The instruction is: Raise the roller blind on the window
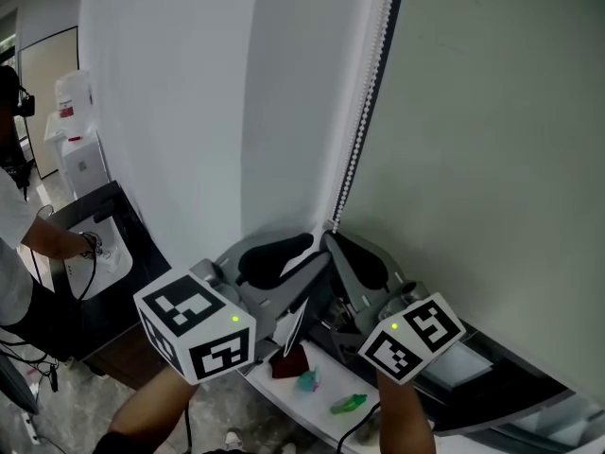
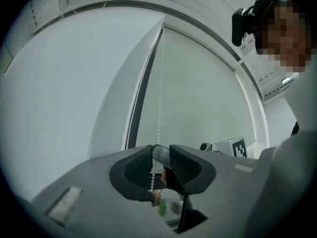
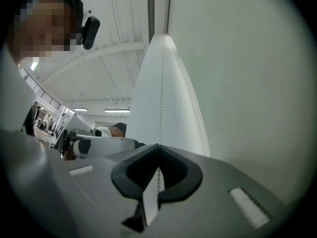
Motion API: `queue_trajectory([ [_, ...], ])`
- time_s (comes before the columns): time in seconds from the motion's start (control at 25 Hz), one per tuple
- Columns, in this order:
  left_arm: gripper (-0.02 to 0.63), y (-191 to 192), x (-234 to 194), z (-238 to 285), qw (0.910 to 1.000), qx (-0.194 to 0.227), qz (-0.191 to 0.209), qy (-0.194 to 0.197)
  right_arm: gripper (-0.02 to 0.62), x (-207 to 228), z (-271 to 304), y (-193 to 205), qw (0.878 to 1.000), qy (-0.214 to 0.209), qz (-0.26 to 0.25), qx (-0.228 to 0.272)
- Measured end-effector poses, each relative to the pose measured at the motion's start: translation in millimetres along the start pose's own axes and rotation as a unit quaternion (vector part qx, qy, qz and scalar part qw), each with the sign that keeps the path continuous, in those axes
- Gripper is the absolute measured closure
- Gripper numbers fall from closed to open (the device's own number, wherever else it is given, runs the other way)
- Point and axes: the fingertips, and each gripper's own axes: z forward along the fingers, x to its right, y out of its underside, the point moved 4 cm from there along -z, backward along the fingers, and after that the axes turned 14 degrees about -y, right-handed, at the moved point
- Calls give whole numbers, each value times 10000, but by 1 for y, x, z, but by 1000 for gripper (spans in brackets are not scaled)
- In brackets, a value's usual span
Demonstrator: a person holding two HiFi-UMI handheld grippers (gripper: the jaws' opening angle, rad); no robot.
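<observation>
**Head view.** Both grippers meet at the bead chain, which hangs along the left edge of the blind, next to the white wall. The left gripper and the right gripper crowd the same low stretch of chain just above the sill. That suits a hand-over-hand pull. The blind covers the pane as far down as can be seen, so I judge the raising has far to go.

**Left gripper view.** The left gripper has its jaws apart. One strand of the chain runs loose through the gap and touches neither pad. It is lined up on the chain but is not gripping it, probably so it can close higher up for a fresh hold. The blind fills the far side.

**Right gripper view.** The right gripper has its jaws pressed together, with the chain pinched at the tips. This grip likely keeps the chain taut so the blind cannot slip back down. The chain's other strand hangs free to the right.
</observation>
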Motion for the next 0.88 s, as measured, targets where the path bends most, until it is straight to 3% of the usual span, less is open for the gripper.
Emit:
queue_trajectory([
  [0.12, 491, 8, 0, 4, 9995, -186, 249, -41, 588, 2, -5, 11, 9999, 95, 7, -72],
  [0.52, 491, 12, -1, 13, 9986, -283, 421, -166, 588, -12, -16, 87, 9974, 120, 342, -620],
  [0.68, 491, 19, -3, 18, 9980, -364, 478, -183, 588, -18, -24, 115, 9957, 120, 719, -578],
  [0.88, 496, 21, -3, 19, 9966, -325, 721, -247, 588, -25, -27, 130, 9944, 74, 840, -638],
])
